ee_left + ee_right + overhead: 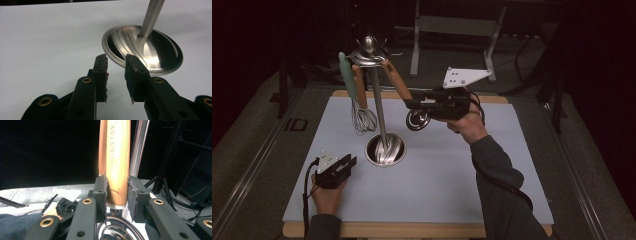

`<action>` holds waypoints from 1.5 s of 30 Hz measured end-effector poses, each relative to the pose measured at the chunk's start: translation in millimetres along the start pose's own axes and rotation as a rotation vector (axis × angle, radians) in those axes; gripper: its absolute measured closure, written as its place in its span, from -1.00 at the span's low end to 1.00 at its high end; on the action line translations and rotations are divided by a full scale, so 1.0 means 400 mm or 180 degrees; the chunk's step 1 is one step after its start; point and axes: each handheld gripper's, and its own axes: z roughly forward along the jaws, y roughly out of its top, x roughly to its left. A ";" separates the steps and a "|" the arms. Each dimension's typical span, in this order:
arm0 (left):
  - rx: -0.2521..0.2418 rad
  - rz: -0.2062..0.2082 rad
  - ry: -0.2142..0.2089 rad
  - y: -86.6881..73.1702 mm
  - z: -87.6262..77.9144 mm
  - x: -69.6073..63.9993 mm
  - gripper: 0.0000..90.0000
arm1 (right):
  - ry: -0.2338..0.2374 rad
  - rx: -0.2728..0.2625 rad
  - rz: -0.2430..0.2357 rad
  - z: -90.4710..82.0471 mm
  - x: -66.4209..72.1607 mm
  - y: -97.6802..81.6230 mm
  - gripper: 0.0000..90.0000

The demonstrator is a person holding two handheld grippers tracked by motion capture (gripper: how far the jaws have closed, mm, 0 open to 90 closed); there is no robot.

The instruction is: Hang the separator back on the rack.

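— Wood was what my right tongs [117, 192] were clamped on: the handle of the wooden-handled skimmer [398, 86], low down near where the timber met the metal collar. In the high view the tool sat just above the middle of the frame, leaning down to the right from the top of the utensil stand [377, 90].

— How did you expect it to handle?

— Stiff and fairly light, I judged, with the weight towards the round steel head [417, 120]. The handle looked smooth and varnished, so it could slip or swing between the pads. Taking it close to the collar seemed right to me, since that kept the heavy end from levering round.

— And the other hand?

— My left tongs [343, 167] stood apart with nothing between them, low on the pale tabletop [452, 185] at the lower left of the high view, near the stand's shiny base [147, 50] but apart from it.

— Anything you couldn't make out?

— Plenty. I couldn't tell whether the top of the handle was still hooked on the stand's ring; glare and shadow blurred that spot. In the right gripper view the tool's head was cut off at the bottom edge and partly hidden behind the pads. The whisk [362, 117] and the green utensil [346, 72] hung at the upper left, but their hooks were lost in the dark, as was most of the room behind.
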 end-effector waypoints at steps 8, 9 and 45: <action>0.0001 0.0003 -0.0002 0.000 0.000 0.000 0.60 | 0.0007 0.0003 0.0014 0.009 -0.001 -0.001 0.57; 0.0000 0.0003 0.0000 0.000 0.000 0.000 0.60 | 0.0008 0.0005 0.0015 0.009 -0.002 -0.001 0.57; -0.0005 0.0001 -0.0004 0.000 0.000 0.000 0.59 | -0.0013 0.0123 0.0156 0.047 -0.018 -0.015 0.57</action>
